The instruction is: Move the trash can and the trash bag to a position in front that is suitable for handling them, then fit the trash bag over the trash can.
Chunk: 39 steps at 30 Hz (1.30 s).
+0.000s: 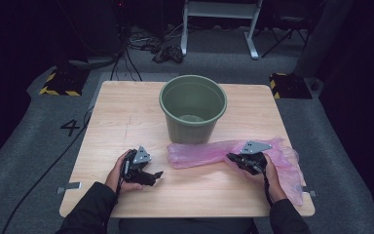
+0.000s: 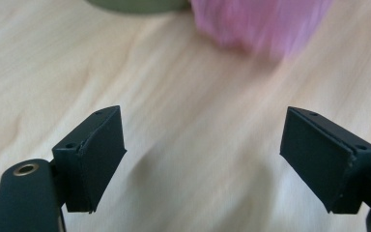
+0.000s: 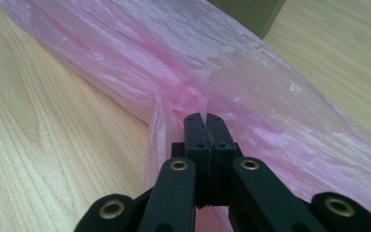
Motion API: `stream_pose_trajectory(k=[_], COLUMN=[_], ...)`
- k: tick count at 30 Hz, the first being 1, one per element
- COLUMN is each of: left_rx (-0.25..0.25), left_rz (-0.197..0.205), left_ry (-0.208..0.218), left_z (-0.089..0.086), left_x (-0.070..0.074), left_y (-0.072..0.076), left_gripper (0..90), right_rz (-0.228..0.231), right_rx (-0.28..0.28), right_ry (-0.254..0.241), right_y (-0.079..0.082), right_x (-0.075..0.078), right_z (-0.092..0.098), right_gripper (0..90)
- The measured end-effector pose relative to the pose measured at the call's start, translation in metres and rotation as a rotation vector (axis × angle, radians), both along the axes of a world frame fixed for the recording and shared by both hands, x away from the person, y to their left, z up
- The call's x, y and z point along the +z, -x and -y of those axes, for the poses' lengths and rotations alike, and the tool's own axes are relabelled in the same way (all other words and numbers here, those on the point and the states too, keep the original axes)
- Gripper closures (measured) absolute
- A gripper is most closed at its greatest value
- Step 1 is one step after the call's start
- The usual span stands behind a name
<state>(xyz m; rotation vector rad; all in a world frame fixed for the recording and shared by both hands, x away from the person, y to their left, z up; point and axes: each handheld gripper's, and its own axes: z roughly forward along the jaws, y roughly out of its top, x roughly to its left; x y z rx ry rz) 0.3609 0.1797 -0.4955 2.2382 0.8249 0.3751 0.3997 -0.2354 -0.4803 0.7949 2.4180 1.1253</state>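
High view: a thin, crinkled pink plastic bag [image 1: 233, 153] lies flat on the pale wooden table [image 1: 126, 117], just in front of a round green bucket [image 1: 193, 107]. The right gripper [image 1: 233, 158] sits on the bag; the left gripper [image 1: 157, 174] rests well apart on bare wood.

Left gripper view: jaws stand wide apart over woodgrain, nothing between them; the bag's end is blurred and cut off at the top.

Right gripper view: jaws are pressed together, clamped on a gathered fold of the translucent film.
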Motion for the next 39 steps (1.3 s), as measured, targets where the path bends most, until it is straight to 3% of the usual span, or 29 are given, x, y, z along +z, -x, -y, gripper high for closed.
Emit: stream_pose_trajectory(k=[9,21,39], left_rx=[0.014,0.021,0.019], left_rz=[-0.03,-0.023,-0.028], left_ry=[0.007,0.019,0.015], left_z=[-0.011,-0.01,-0.008], left_x=[-0.006,-0.008,-0.008], left_y=[-0.002,-0.005,-0.007], left_gripper=[16.0,13.7,11.4], right_rz=[0.047,0.104,0.237], right_rx=[0.012,0.022,0.018], right_ry=[-0.005,-0.021,-0.111], right_y=[0.001,0.007,0.025], right_x=[0.007,0.017,0.05], right_z=[-0.002,-0.001,0.01], right_gripper=[90.0,90.0,90.0])
